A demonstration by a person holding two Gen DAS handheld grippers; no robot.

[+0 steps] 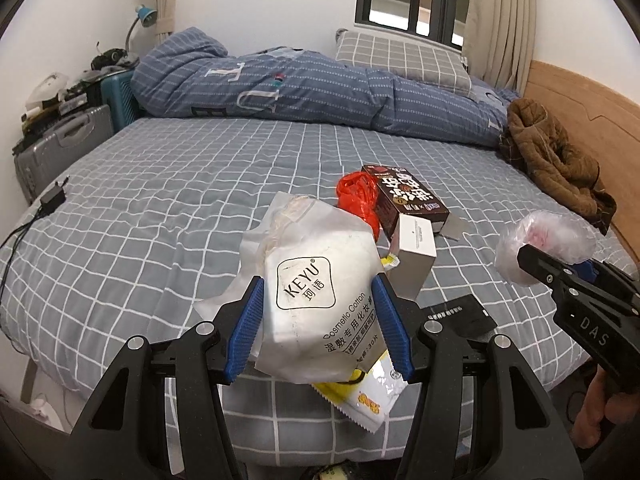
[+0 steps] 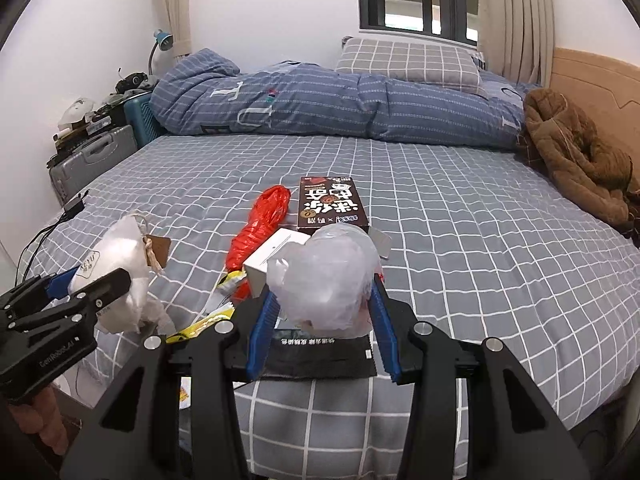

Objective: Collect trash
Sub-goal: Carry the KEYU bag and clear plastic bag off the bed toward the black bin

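Left gripper [image 1: 320,320] fingers clamped on white cotton-pad pouch [image 1: 316,296], lifted off the bed [image 1: 160,208], probably for carrying to disposal. Right gripper [image 2: 322,312] fingers pinch a crumpled clear plastic bag [image 2: 324,276], also held up; contents unreadable. Below on the bed: black packet [image 2: 320,356], yellow snack wrapper [image 1: 360,396]. Farther: white box [image 1: 414,256], red plastic bag [image 2: 260,232], brown carton [image 2: 330,204]; all lie uncollected. No bin visible.
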